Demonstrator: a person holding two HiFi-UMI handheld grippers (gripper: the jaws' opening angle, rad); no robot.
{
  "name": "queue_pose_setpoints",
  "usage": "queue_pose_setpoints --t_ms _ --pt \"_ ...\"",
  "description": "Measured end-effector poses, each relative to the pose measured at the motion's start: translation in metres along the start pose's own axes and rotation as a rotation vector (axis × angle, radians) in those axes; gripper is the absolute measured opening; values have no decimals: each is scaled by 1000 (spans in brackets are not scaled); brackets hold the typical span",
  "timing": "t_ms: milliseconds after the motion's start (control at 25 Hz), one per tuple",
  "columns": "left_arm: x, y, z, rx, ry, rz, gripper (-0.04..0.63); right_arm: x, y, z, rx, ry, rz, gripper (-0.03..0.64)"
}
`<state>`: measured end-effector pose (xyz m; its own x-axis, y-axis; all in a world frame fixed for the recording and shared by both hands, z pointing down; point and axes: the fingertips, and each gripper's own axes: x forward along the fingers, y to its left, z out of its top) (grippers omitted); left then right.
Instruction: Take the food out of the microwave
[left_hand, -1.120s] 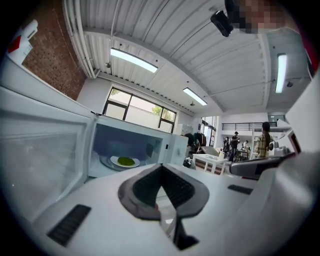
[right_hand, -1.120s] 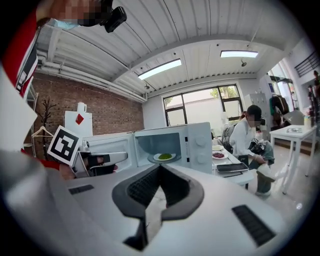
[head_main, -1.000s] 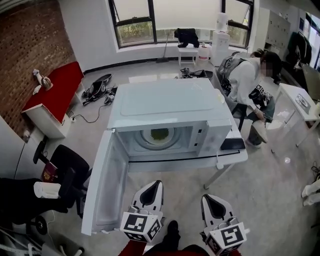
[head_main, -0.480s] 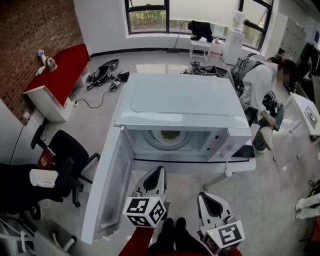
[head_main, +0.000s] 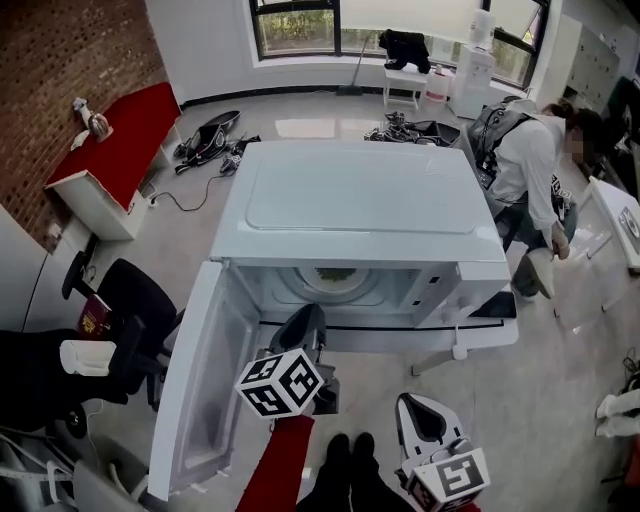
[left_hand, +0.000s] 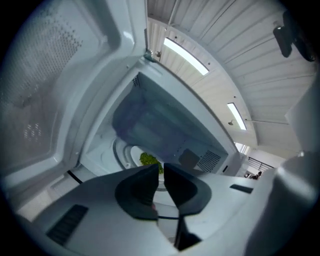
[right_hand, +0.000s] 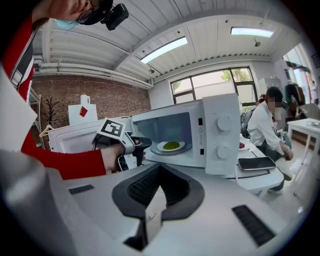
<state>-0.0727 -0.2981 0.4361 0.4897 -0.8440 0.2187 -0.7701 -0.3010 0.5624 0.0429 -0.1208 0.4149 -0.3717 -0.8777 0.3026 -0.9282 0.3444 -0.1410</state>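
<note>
Inside the open microwave (head_main: 350, 205), the food (right_hand: 171, 145) sat on its plate (right_hand: 161, 148). The left gripper (head_main: 305, 318), empty and just parting, probably needed wider jaws to take the rim. The right gripper (head_main: 418, 405) was closed.

food (head_main: 335, 273) half hidden under microwave (head_main: 360, 200) roof

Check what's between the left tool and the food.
Only turntable rim separates left tool from food, per right gripper view. Its jaws have just been opening, nothing between them.
</note>
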Motion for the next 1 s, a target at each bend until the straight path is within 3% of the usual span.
queue_pose_setpoints --t_ms 280,640,800,920,1000 --pt "29 15 0 -202 23 23 134 7 -10 -7 28 22 11 14" --pt "52 35 -3 -632 54 45 166 10 -23 -3 59 25 17 14" --pt "56 40 0 -706 78 82 166 11 -29 0 70 22 14 14" --pt "58 45 0 -743 103 124 166 10 -27 -3 111 101 8 14" --pt "59 46 -2 -775 118 144 166 12 -27 -2 105 100 14 14"
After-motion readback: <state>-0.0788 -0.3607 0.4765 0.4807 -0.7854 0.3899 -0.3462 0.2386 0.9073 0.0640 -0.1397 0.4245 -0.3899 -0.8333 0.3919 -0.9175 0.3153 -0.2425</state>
